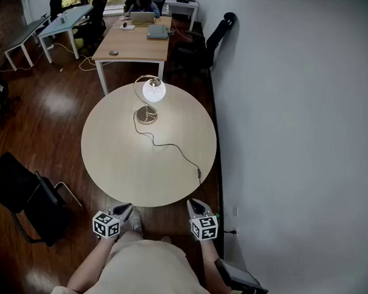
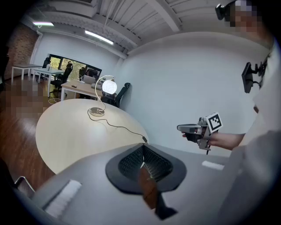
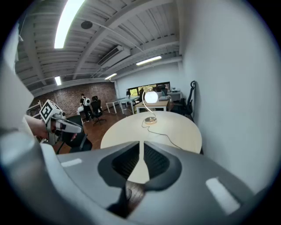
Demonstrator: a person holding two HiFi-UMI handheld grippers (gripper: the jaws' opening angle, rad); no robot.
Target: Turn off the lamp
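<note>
A lamp with a glowing white globe (image 1: pixel 154 90) and a round metal base (image 1: pixel 146 115) stands at the far side of the round beige table (image 1: pixel 116 165). Its black cord runs toward me to an inline switch (image 1: pixel 199 172) near the table's right edge. My left gripper (image 1: pixel 123 211) and right gripper (image 1: pixel 196 206) hang just short of the near edge, both empty. The left gripper view shows its jaws (image 2: pixel 142 151) meeting, with the lamp (image 2: pixel 109 86) far ahead. In the right gripper view the jaws (image 3: pixel 140 145) stand almost together, a thin slit between them, and the lamp (image 3: pixel 151 97) is lit.
A white wall (image 1: pixel 295 118) runs close along the table's right side. A black chair (image 1: pixel 29 197) stands at the near left. Behind the table are a wooden desk (image 1: pixel 135 44) and an office chair (image 1: pixel 213 38). People sit at the far desks.
</note>
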